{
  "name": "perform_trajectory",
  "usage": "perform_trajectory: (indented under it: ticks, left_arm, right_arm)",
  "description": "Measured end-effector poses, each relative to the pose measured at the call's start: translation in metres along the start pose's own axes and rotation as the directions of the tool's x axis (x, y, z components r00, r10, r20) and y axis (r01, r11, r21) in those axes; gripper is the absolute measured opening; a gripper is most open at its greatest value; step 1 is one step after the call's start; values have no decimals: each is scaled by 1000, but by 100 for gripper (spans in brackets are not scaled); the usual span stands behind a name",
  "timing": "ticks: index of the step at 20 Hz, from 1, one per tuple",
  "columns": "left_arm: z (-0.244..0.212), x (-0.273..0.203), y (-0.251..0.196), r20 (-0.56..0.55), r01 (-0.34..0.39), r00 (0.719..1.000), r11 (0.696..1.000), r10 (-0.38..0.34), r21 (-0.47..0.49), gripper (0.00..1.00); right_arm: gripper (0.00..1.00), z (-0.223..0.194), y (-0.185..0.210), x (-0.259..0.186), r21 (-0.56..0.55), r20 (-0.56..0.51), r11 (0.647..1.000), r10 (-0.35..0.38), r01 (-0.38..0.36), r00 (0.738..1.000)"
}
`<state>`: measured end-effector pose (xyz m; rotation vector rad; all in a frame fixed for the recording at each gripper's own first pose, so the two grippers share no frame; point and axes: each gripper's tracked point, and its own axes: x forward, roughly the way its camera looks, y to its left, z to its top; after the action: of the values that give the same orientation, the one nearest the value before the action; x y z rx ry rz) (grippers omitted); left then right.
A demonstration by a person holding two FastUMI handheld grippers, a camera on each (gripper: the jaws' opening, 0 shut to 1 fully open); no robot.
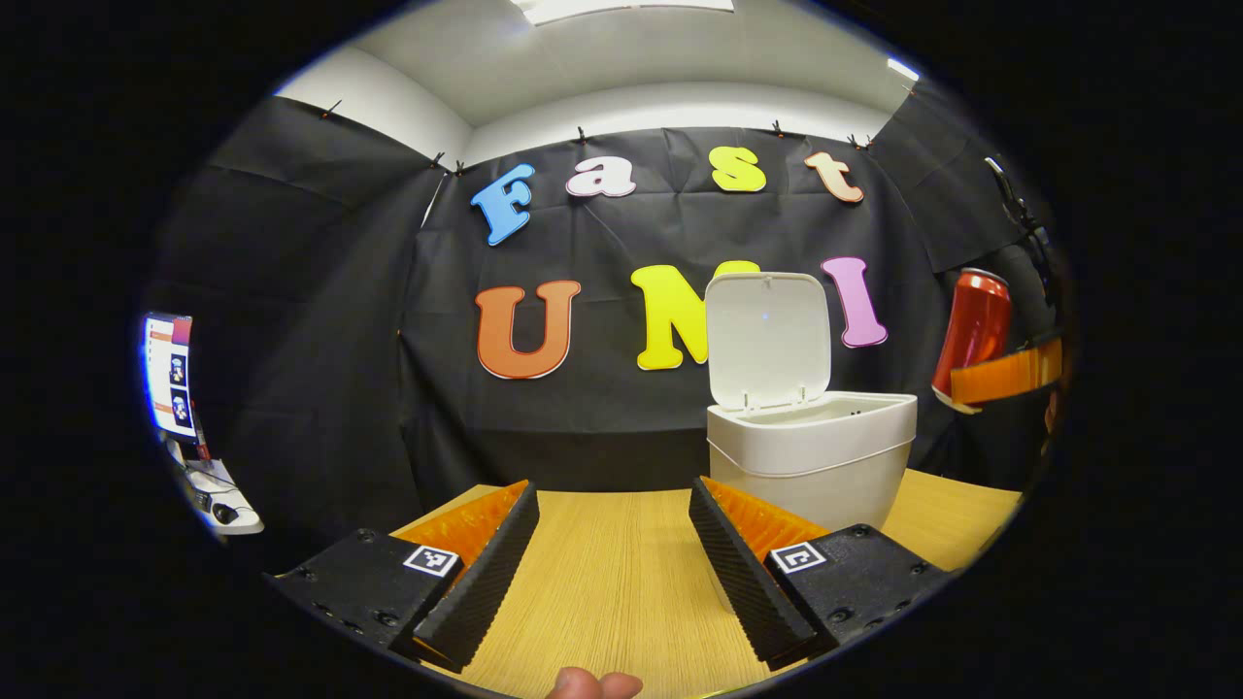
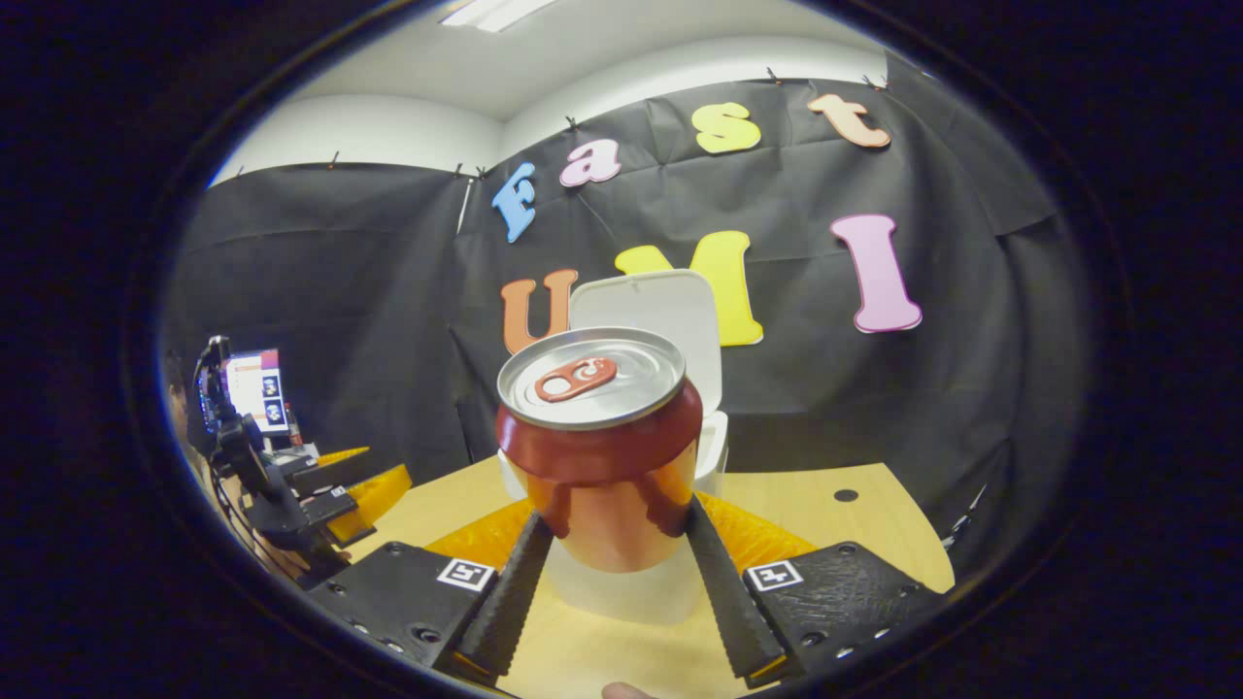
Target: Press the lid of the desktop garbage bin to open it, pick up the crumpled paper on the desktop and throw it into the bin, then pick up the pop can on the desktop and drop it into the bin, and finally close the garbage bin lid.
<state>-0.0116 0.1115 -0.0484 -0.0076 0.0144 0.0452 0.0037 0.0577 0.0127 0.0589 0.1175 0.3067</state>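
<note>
In the right gripper view, the right tool (image 2: 617, 544) grips a red pop can (image 2: 602, 456) upright, long axis vertical, silver top and pull tab facing the camera, both fingers pressed against its lower sides. The can hangs above the wooden counter (image 2: 825, 515), just in front of the white desktop garbage bin (image 2: 714, 451), whose lid (image 2: 660, 311) stands raised. In the left gripper view, the left tool (image 1: 614, 544) hovers over the counter's near edge, fingers spread wide and holding nothing; beyond it the bin sits open toward the far edge.
</note>
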Motion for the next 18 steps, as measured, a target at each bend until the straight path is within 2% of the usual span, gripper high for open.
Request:
perform_trajectory:
  ticks: [5, 10, 13, 15, 18]
  left_arm:
    - [-21, -7, 5, -17, 28, 999, 999, -28, -27, 100]
    - [-28, -7, 8, -26, 41, 999, 997, -43, -60, 100]
    - [-27, -10, -6, -8, 92, 996, 990, -93, -106, 100]
    - [-31, -9, -3, -42, 69, 996, 990, -74, -127, 99]
    - [-20, -14, -5, -37, 57, 997, 990, -62, -132, 98]
  right_arm:
    - [80, 25, 11, 29, -40, -2, 999, -17, 17, 1000]
    - [79, 35, 10, 76, -49, -66, 998, -42, 39, 997]
    - [81, 33, 5, 103, -56, -114, 996, -71, 65, 991]
    - [79, 28, 0, 117, -58, -151, 994, -98, 90, 984]
    - [79, 24, 0, 127, -63, -189, 994, -97, 86, 977]
